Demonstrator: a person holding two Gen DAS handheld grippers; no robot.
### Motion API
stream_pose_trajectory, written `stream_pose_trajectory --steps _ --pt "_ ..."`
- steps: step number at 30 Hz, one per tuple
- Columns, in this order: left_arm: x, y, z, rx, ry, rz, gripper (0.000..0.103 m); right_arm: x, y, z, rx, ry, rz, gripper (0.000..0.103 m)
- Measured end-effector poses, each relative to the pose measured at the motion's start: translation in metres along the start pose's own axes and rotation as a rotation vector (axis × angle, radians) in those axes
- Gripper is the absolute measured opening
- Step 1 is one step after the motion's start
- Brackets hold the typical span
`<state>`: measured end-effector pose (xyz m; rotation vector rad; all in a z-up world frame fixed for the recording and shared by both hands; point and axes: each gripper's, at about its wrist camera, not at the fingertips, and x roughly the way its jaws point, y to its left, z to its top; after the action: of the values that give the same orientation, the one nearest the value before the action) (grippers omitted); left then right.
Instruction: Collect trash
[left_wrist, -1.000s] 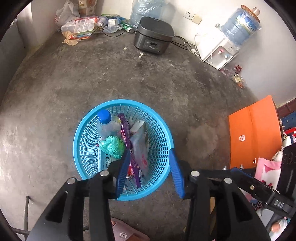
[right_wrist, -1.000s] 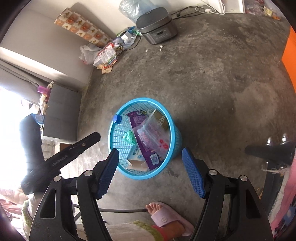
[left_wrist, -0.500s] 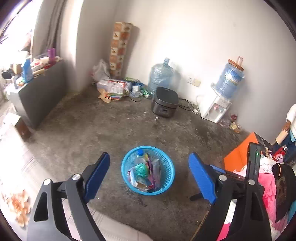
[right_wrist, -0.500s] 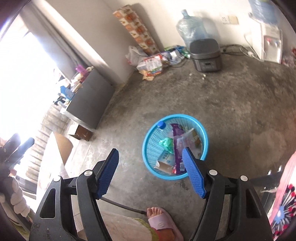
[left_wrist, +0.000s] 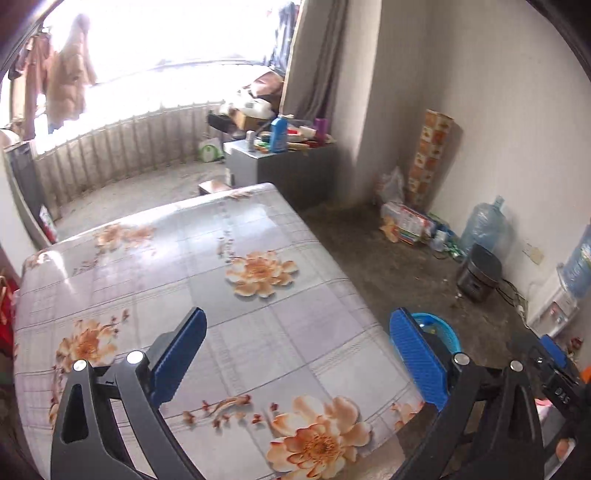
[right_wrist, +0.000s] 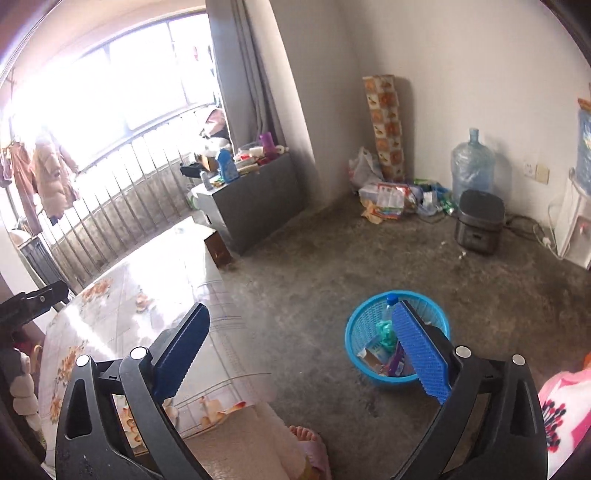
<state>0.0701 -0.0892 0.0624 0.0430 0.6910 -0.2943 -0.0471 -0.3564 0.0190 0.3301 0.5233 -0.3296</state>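
Observation:
A blue plastic basket (right_wrist: 364, 328) stands on the concrete floor and holds a bottle, a green bag, a carton and wrappers. In the left wrist view only its rim (left_wrist: 441, 325) shows past the table's edge. My left gripper (left_wrist: 295, 354) is open and empty above the floral table (left_wrist: 229, 295). My right gripper (right_wrist: 301, 350) is open and empty, held high over the floor, left of the basket. Its right finger (right_wrist: 419, 354) covers part of the basket.
A pile of packaging (right_wrist: 388, 199), a water jug (right_wrist: 472, 162), a black cooker (right_wrist: 478, 225) and a water dispenser (right_wrist: 574, 225) line the far wall. A grey cabinet (right_wrist: 255, 195) stands by the window. The person's foot (right_wrist: 306, 439) is below.
Both grippers rose and swung away from the basket. The left view now looks across the floral table; the right view shows the basket farther off.

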Motion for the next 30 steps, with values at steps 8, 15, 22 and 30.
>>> stream_pose_trajectory --steps 8,15,22,30 --pt "-0.014 0.019 -0.028 0.037 0.036 0.117 0.097 0.006 0.035 -0.008 -0.137 -0.014 -0.048 0.095" --pt "0.000 0.010 -0.073 -0.032 0.159 0.067 0.097 0.034 0.047 -0.047 -0.276 0.163 -0.037 0.095" --pt "0.014 0.006 -0.081 -0.013 0.216 0.169 0.097 0.038 0.035 -0.069 -0.290 0.256 -0.094 0.095" --pt "0.024 0.001 -0.081 0.043 0.256 0.196 0.097 0.038 0.025 -0.073 -0.294 0.290 -0.185 0.095"
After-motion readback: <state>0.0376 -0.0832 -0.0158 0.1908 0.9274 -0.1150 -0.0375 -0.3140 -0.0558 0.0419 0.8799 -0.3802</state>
